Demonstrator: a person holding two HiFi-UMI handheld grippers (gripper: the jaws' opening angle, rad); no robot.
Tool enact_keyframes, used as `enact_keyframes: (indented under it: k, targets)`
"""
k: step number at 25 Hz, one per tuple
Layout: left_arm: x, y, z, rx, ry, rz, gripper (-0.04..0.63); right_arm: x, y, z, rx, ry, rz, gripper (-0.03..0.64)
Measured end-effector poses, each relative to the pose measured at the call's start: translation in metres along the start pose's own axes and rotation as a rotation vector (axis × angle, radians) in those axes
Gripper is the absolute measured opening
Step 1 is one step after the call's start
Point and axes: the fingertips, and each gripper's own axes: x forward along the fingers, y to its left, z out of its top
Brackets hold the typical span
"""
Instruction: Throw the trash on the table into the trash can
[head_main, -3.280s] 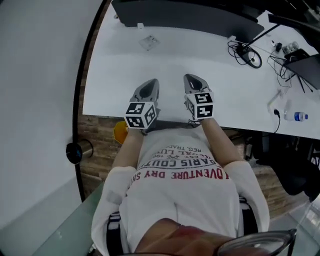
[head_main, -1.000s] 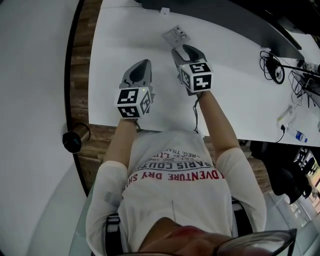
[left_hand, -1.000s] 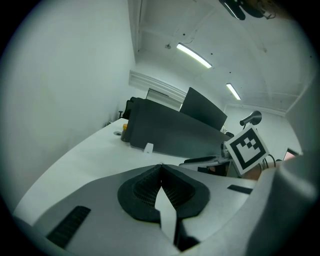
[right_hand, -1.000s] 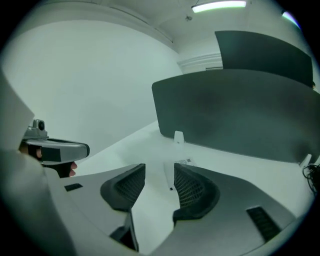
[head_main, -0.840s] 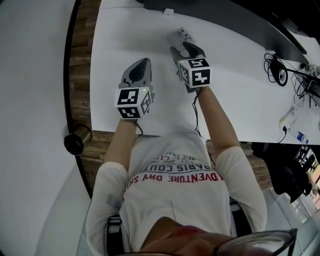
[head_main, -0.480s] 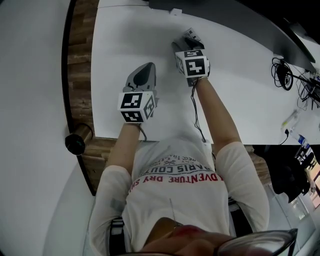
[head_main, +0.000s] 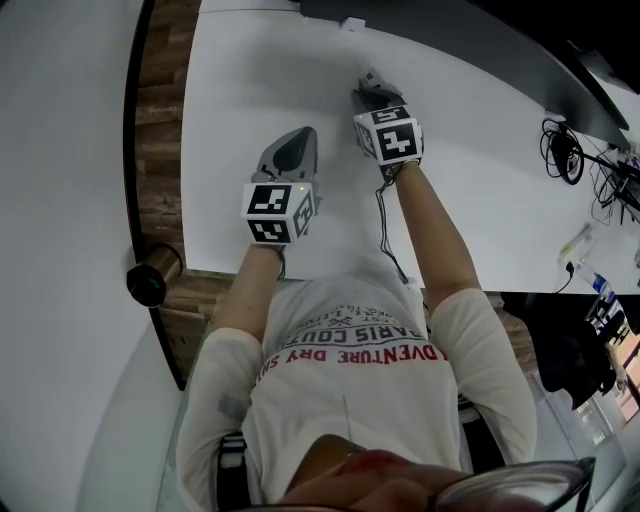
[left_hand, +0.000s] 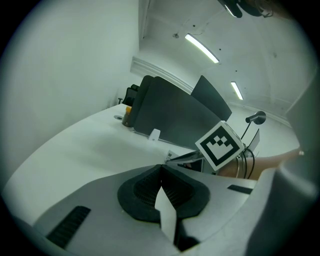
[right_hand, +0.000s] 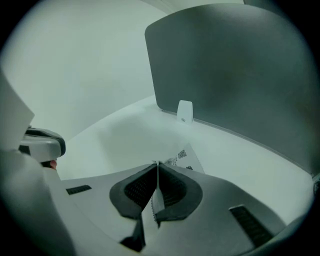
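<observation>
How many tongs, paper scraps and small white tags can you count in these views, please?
Paper scrap: 1, printed.
Tongs: 2, left tongs shut, right tongs just closed on the paper scrap.
Small white tag: 1, standing by the dark panel.
Total: 4.

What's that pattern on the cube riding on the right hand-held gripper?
The white cube bears bold black square markers, clearest in the head view.
</observation>
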Motion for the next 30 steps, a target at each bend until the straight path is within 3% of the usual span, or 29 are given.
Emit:
enact_keyframes:
  k: [8,14,20,25,30]
  targets:
    - [-0.034,-0.048,0.006,0.021,-0.082,0.048,0.023,-0.079,0.026,-0.004,-0.070,-0.148,0.082,0.029]
    - [-0.095,-0.090,-0.021,-0.031,-0.194,0.170,0.023,-0.148,0.075,-0.025,-0.189,-0.240,0.273,0.029]
    - [-0.181,-0.115,-0.090,-0.128,-0.290,0.388,0.023,-0.204,0.146,-0.073,-0.358,-0.276,0.466,0.029]
    - [-0.266,-0.130,-0.154,-0.239,-0.369,0.596,0.023,-0.242,0.226,-0.121,-0.506,-0.255,0.666,0.029]
    - [-0.342,-0.121,-0.225,-0.360,-0.405,0.752,0.023,-0.255,0.318,-0.178,-0.627,-0.210,0.826,0.031]
